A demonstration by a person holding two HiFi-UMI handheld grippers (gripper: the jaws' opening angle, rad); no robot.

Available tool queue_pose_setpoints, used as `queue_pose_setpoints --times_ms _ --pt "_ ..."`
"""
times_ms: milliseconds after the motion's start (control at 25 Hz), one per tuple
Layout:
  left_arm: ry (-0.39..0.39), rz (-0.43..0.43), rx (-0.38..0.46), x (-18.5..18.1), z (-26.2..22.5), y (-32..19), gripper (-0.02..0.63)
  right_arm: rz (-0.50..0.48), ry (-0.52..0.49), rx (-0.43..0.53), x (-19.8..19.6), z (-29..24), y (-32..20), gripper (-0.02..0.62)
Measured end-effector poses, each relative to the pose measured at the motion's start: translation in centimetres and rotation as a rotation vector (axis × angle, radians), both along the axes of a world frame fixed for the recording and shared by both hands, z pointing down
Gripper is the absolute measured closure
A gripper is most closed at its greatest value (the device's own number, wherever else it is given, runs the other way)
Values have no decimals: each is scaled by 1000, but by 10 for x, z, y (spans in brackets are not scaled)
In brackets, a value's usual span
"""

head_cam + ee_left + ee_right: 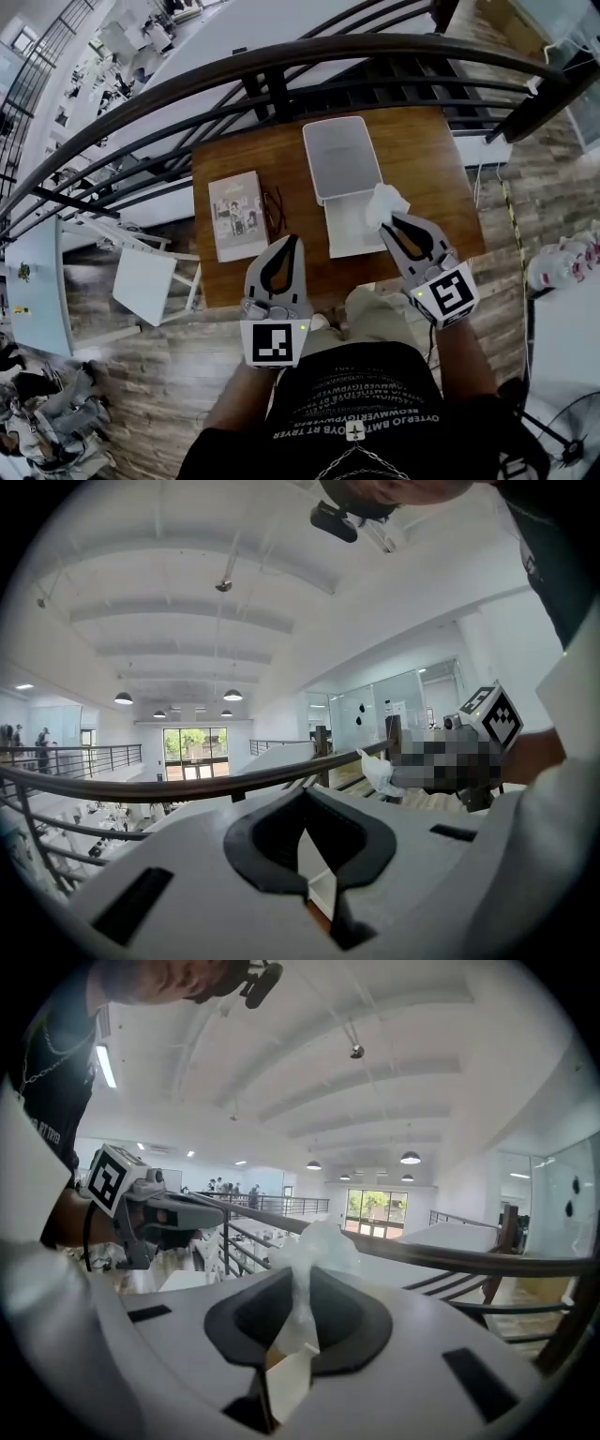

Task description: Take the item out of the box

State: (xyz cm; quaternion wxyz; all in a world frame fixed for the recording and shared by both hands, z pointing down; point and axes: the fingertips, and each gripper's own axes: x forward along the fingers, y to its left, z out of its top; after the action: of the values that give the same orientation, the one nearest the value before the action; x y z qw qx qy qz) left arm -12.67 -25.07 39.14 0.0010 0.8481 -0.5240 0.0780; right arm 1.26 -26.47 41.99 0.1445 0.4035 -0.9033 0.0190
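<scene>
An open white box lies on the wooden table [234, 159], its front half [349, 234] nearer me and its other half [335, 155] behind it. My right gripper [391, 221] is shut on a crumpled white plastic-wrapped item [384, 202], held up over the box's right side. In the right gripper view the item [314, 1241] bulges out past the fingertips [333, 1283]. My left gripper [289, 246] hovers at the table's front edge, left of the box, shut with nothing in it. From the left gripper view the item [377, 771] shows to the right.
A booklet [237, 214] and a pair of glasses [274, 208] lie on the table left of the box. A dark railing [281, 66] curves behind the table, above a lower floor. A white stool [145, 281] stands at the left.
</scene>
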Motion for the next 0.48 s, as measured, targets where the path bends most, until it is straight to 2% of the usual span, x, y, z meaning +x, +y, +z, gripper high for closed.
queue_pose_setpoints --times_ms 240,480 --pt "20 17 0 -5 -9 15 600 21 5 40 -3 -18 19 541" --pt "26 29 15 -11 -15 25 600 44 23 31 -3 -17 34 542"
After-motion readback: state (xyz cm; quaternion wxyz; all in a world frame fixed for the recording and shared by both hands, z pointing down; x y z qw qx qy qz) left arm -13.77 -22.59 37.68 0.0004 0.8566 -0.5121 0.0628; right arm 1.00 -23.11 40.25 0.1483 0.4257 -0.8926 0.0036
